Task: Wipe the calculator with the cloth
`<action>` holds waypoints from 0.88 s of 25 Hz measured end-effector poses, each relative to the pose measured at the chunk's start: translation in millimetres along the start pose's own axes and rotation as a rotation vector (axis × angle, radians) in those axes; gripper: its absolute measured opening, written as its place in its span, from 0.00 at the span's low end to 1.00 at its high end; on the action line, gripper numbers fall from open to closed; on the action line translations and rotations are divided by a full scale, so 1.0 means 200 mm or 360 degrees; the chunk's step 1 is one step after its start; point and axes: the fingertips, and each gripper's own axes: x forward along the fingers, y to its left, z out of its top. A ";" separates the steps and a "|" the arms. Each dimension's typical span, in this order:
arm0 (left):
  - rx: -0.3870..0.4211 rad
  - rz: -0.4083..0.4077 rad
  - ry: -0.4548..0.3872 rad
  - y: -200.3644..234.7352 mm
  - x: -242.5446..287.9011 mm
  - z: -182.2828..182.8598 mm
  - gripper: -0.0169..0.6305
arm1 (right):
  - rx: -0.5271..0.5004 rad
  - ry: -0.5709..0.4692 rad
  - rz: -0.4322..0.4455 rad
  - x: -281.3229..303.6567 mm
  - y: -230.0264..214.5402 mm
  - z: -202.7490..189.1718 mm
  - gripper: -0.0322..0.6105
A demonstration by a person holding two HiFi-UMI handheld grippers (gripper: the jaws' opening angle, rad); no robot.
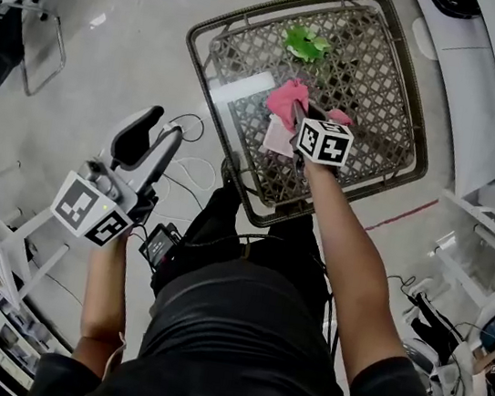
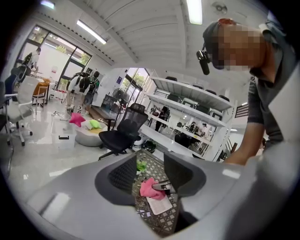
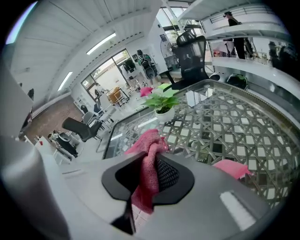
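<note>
So the right gripper [image 3: 150, 161] is clamped shut on the pink cloth [image 1: 288, 99], center of the head view. The pale slab right under it looks like the calculator [image 1: 279, 139]. The left gripper [image 1: 164, 127], at lower left, has its jaws apart and empty. Nothing's pinning the calculator, so wiping could slide it across the rattan table [image 1: 401, 96].

I see a pink cloth [image 1: 288, 100], a green-leaved plant [image 1: 306, 43] farther off, and a grey lattice-patterned table [image 1: 384, 84].

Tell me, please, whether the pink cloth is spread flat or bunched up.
Bunched: the pink cloth hangs crumpled, pinched in the shut right claw.
</note>
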 end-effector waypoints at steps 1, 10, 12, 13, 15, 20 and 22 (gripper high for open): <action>-0.0002 0.0005 -0.0002 0.01 -0.01 0.00 0.32 | -0.0024 0.0018 0.0014 0.02 0.03 -0.01 0.11; -0.0010 0.0017 -0.0008 0.04 -0.05 -0.03 0.32 | -0.0248 0.0235 0.0128 0.08 0.25 -0.29 0.11; -0.0008 0.0015 -0.0009 0.04 -0.04 -0.02 0.32 | -0.0286 0.0281 0.0158 0.07 0.29 -0.36 0.11; -0.0006 0.0013 -0.0009 0.03 -0.04 -0.02 0.32 | -0.0302 0.0303 0.0176 0.06 0.31 -0.41 0.11; 0.0000 0.0007 -0.0008 0.01 -0.03 -0.02 0.32 | -0.0310 0.0337 0.0205 0.02 0.34 -0.49 0.11; 0.0013 -0.0016 -0.0001 -0.02 0.00 -0.01 0.32 | -0.0224 0.0346 0.0203 -0.04 0.33 -0.60 0.11; 0.0017 -0.0027 0.0007 -0.04 0.02 -0.01 0.32 | -0.0171 0.0335 0.0178 -0.07 0.29 -0.62 0.11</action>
